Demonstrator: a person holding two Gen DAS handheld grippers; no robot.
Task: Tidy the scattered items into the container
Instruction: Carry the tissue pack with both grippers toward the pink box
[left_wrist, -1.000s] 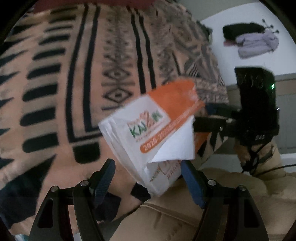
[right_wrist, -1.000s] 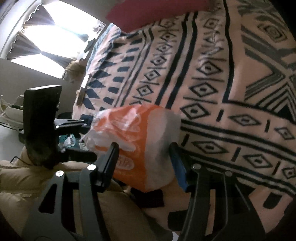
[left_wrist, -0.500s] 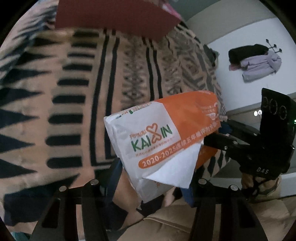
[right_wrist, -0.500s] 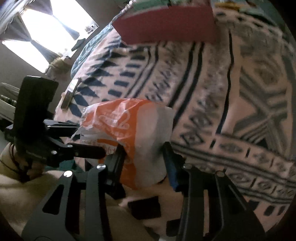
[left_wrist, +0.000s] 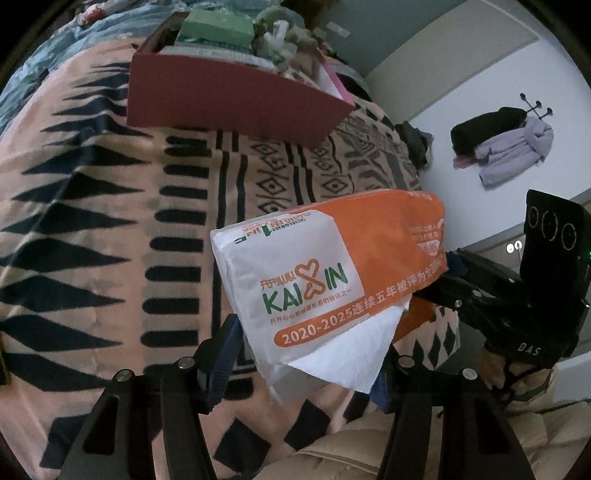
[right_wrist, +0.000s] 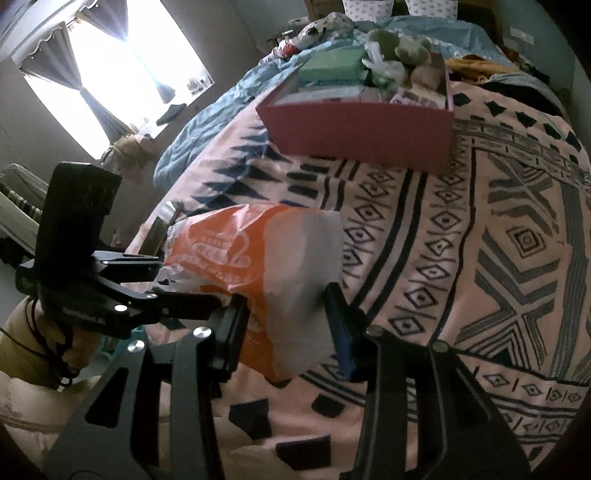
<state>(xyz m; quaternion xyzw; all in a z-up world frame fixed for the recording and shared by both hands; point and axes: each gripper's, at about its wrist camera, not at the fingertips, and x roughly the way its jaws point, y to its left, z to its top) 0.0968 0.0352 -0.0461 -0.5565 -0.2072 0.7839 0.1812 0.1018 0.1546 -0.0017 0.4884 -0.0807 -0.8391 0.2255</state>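
Orange-and-white tissue pack (left_wrist: 328, 280) is held up off the patterned bedspread (left_wrist: 110, 229), gripped from both ends. My left gripper (left_wrist: 306, 365) has the white end between its blue pads, which press into the wrapper; its jaws are easing open slightly. A loose white tissue (left_wrist: 354, 350) hangs from the pack's underside. My right gripper (right_wrist: 288, 325) is clamped on the opposite end, both pads sunk into the soft plastic. Red box (right_wrist: 362, 136) sits further up the bed, well apart from the pack, already filled with a green packet (right_wrist: 332, 66) and soft toys (right_wrist: 399, 48).
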